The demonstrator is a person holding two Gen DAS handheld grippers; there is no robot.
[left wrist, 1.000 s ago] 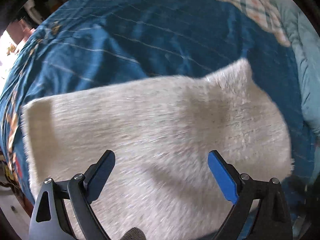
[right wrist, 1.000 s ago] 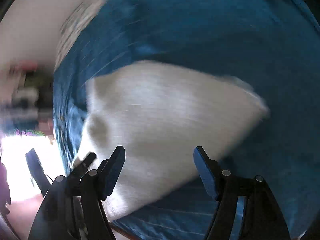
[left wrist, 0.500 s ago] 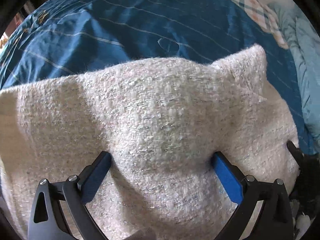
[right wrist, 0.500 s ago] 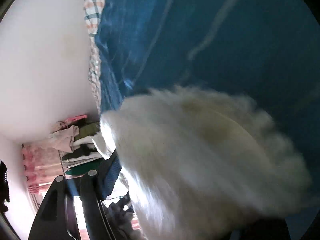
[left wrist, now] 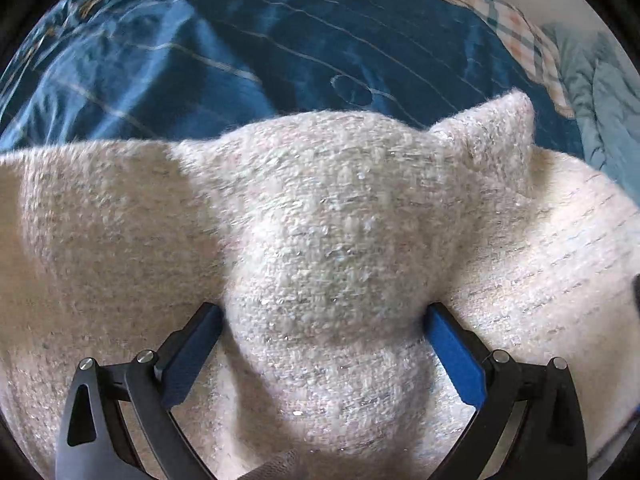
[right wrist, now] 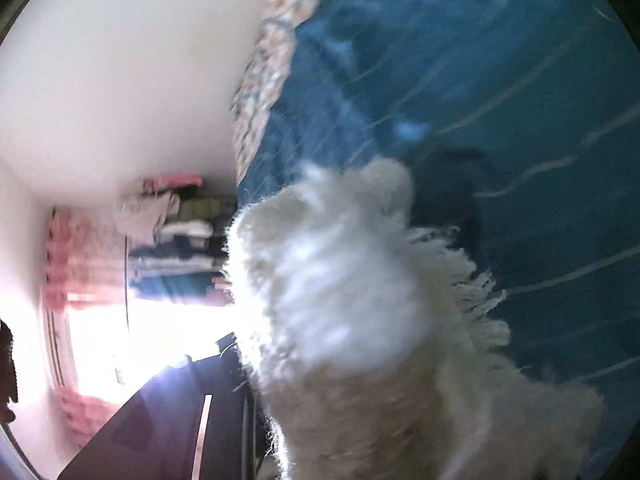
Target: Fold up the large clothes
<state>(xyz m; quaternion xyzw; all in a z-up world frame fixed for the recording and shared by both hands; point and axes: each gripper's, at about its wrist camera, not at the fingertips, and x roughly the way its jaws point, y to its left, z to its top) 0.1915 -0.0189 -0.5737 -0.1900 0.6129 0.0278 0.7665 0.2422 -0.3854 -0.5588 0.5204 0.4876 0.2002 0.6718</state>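
A large cream knitted garment (left wrist: 320,216) lies on a blue bedspread (left wrist: 256,40). In the left wrist view my left gripper (left wrist: 322,316) is pressed into it, jaws wide, with a bulge of fabric between the two fingers (left wrist: 452,344). In the right wrist view the same garment (right wrist: 352,300), blurred and fringed at its edge, fills the lower middle and hides my right gripper's fingers completely. That view is tilted sideways over the bedspread (right wrist: 480,80).
A checked sheet (left wrist: 516,20) and a pale blue quilt (left wrist: 600,92) lie at the bed's far right. In the right wrist view a white wall (right wrist: 120,60), shelves of folded clothes (right wrist: 176,248), a bright window and dark furniture (right wrist: 168,432) stand off the bed's side.
My left gripper has come down onto the garment and fabric now bulges between its fingers. My right gripper has swung close to the garment and tilted; the fabric now covers its fingers.
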